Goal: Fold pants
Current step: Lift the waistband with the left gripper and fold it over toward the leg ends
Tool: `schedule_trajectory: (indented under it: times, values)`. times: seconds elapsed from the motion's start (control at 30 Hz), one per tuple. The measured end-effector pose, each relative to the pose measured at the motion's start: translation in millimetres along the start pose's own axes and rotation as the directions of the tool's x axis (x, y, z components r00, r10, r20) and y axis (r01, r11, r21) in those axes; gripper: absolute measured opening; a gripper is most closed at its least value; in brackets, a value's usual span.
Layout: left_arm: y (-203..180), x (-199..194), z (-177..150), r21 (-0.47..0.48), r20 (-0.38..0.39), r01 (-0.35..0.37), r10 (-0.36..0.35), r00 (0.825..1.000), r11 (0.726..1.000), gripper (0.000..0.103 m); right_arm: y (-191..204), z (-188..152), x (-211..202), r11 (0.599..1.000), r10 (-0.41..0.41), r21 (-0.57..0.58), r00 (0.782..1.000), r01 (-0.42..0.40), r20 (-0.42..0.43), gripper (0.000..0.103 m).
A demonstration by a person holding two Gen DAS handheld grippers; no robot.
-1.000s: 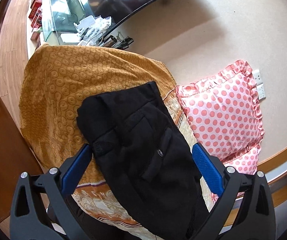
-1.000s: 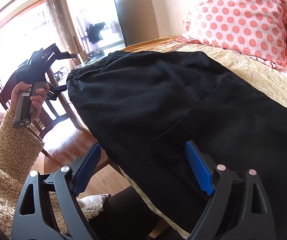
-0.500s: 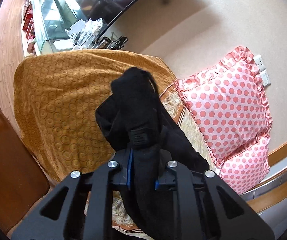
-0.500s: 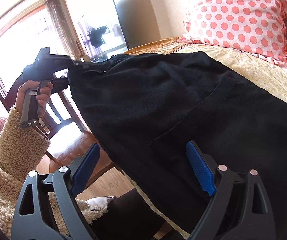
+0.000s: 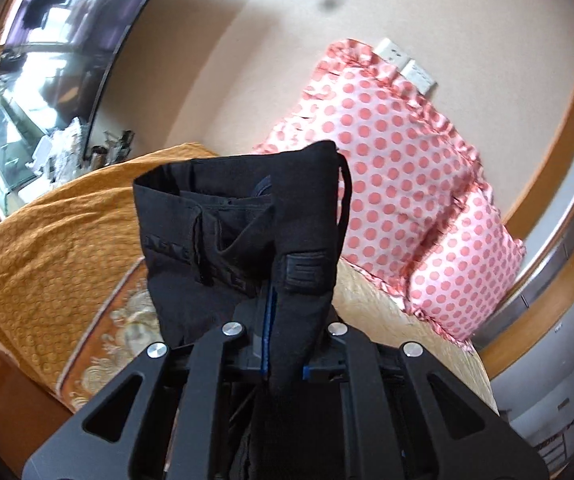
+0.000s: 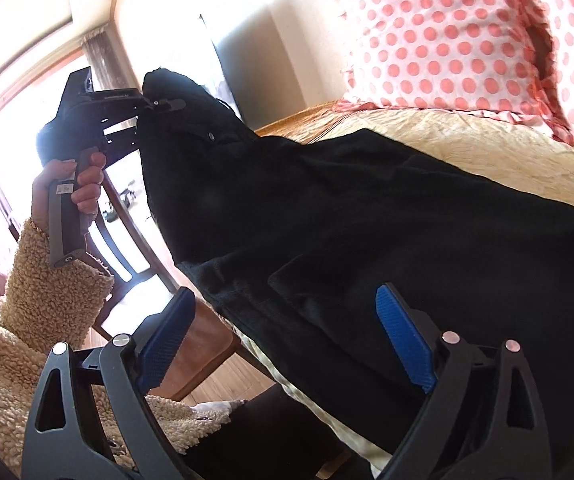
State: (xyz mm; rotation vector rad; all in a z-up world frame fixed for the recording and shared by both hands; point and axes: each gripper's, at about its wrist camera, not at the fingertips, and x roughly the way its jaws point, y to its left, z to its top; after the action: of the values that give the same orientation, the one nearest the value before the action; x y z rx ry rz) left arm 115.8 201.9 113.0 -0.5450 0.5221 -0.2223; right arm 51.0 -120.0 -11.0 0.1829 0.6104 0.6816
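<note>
1. Covering the bed [image 5: 39, 256] is an orange patterned spread, with cream quilting nearer the pillows.
2. The black pants [image 6: 367, 220] lie across the bed below the pillows, one end raised off it.
3. Two pink spotted pillows [image 5: 399, 168] lean at the head of the bed.
4. The left claw [image 5: 283, 344] is clamped tight on the raised waistband, above the bed's edge.
5. The right claw [image 6: 287, 336] is opening over the pants, its blue pads clear of the cloth.
</note>
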Motion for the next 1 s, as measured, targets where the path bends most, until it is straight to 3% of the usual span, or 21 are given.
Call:
schedule_trajectory:
  times: [0.17, 0.33, 0.43, 0.57, 0.67, 0.7, 0.73, 0.83, 0.87, 0.93, 1.0]
  values:
    - [-70.7, 20.6, -8.9, 0.112, -0.062, 0.164, -0.157, 0.986, 0.980, 0.010, -22.4, -6.2, -23.8, 0.996, -0.043, 0.075, 0.998, 0.040, 0.038, 0.095]
    - [-142.0, 49.1, -35.5, 0.187, -0.185, 0.325, -0.291, 0.939, 0.927, 0.010, -42.1, -15.2, -54.8, 0.988, -0.104, 0.125, 0.991, 0.094, 0.082, 0.095]
    - [-183.7, 68.6, -66.7, 0.196, -0.299, 0.440, -0.374, 0.878, 0.876, 0.010, -53.5, -23.5, -77.3, 0.979, -0.153, 0.155, 0.982, 0.135, 0.112, 0.095]
    - [-228.2, 102.5, -123.5, 0.170, -0.481, 0.553, -0.421, 0.769, 0.816, 0.010, -70.4, -39.0, -107.2, 0.961, -0.210, 0.210, 0.968, 0.179, 0.137, 0.099]
    - [-237.8, 135.5, -165.9, 0.115, -0.619, 0.548, -0.372, 0.692, 0.828, 0.010, -84.9, -52.3, -128.3, 0.946, -0.228, 0.267, 0.962, 0.182, 0.152, 0.100]
    - [-237.5, 140.6, -171.5, 0.103, -0.634, 0.545, -0.367, 0.680, 0.832, 0.010, -89.7, -56.8, -135.9, 0.941, -0.227, 0.290, 0.961, 0.174, 0.159, 0.100]
    - [-239.7, 141.2, -173.8, 0.111, -0.632, 0.544, -0.362, 0.685, 0.832, 0.010, -94.2, -60.5, -142.9, 0.936, -0.223, 0.311, 0.960, 0.163, 0.170, 0.100]
    - [-258.2, 127.5, -167.2, 0.205, -0.566, 0.542, -0.353, 0.745, 0.815, 0.010, -105.1, -68.2, -159.2, 0.925, -0.228, 0.349, 0.953, 0.149, 0.199, 0.100]
    - [-263.1, 121.9, -165.7, 0.228, -0.548, 0.548, -0.359, 0.755, 0.805, 0.010, -107.6, -70.9, -163.5, 0.921, -0.238, 0.359, 0.950, 0.154, 0.201, 0.102]
    - [-269.5, 113.2, -175.9, 0.241, -0.547, 0.569, -0.374, 0.749, 0.786, 0.011, -114.4, -74.4, -169.2, 0.905, -0.258, 0.392, 0.946, 0.166, 0.196, 0.102]
    - [-274.7, 119.1, -189.6, 0.234, -0.593, 0.591, -0.368, 0.716, 0.772, 0.011, -124.1, -78.2, -171.3, 0.886, -0.262, 0.438, 0.945, 0.155, 0.197, 0.102]
